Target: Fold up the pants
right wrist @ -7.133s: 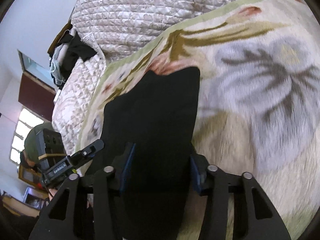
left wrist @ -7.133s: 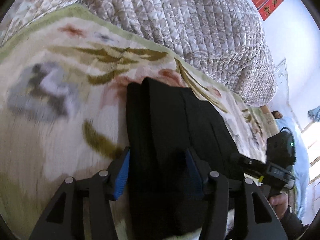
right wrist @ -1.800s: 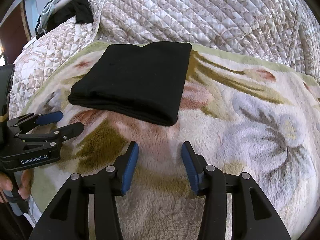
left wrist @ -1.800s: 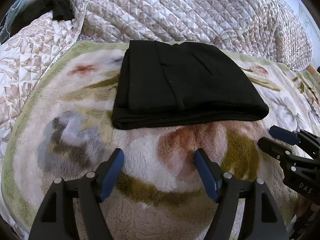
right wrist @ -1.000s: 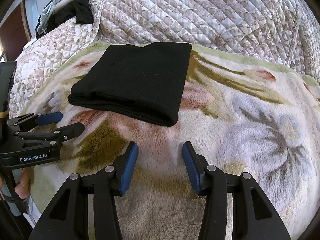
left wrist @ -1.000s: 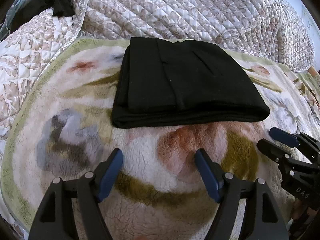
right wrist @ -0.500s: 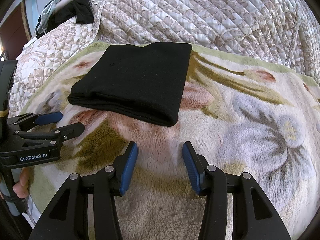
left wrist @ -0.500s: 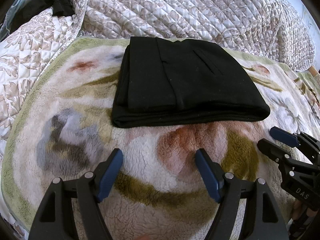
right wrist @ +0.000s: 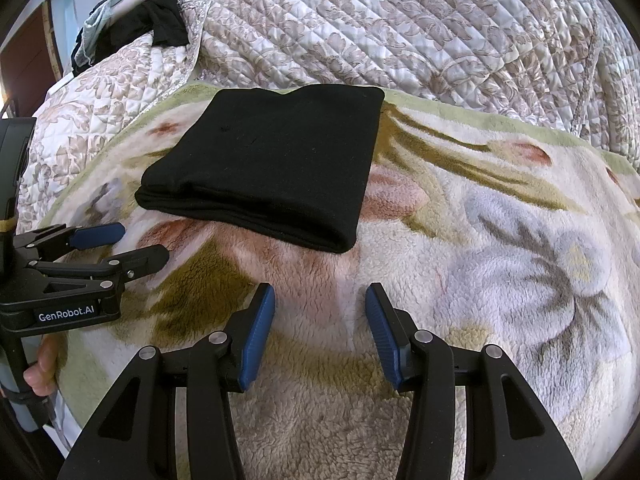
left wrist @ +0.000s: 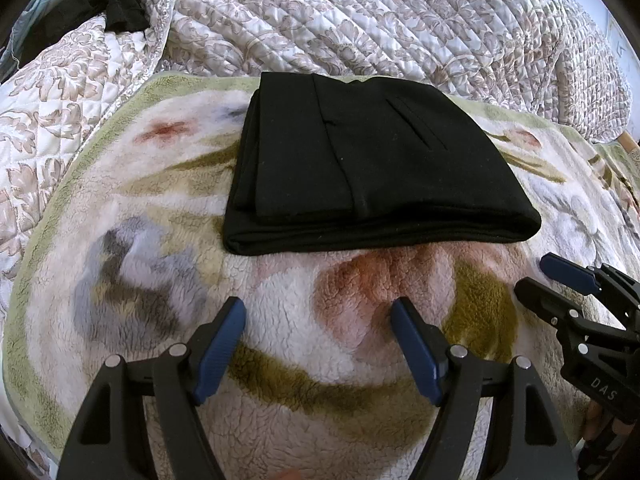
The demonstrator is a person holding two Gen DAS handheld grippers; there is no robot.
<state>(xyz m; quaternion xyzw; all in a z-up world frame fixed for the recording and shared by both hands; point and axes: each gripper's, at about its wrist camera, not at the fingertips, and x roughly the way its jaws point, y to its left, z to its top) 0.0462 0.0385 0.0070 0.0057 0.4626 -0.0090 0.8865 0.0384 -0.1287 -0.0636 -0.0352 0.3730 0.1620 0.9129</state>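
Through my left wrist camera, the black pants lie at twelve o'clock, folded into a thick rectangle on the floral fleece blanket, well clear of my tools. My left gripper sits at six o'clock with its jaws spread wide and only fleece between the blue pads. At four o'clock I catch my right gripper reaching in from the edge, apart from the pants. A quilted bedspread fills the top from ten to two o'clock.

Through my right wrist camera, the folded pants rest at eleven o'clock on the blanket. My right gripper at six o'clock stands moderately open, holding nothing. At nine o'clock my left gripper shows, jaws parted and empty, with my fingers on its handle at eight o'clock. The bedspread runs across the top, with a heap of dark clothes at eleven o'clock.
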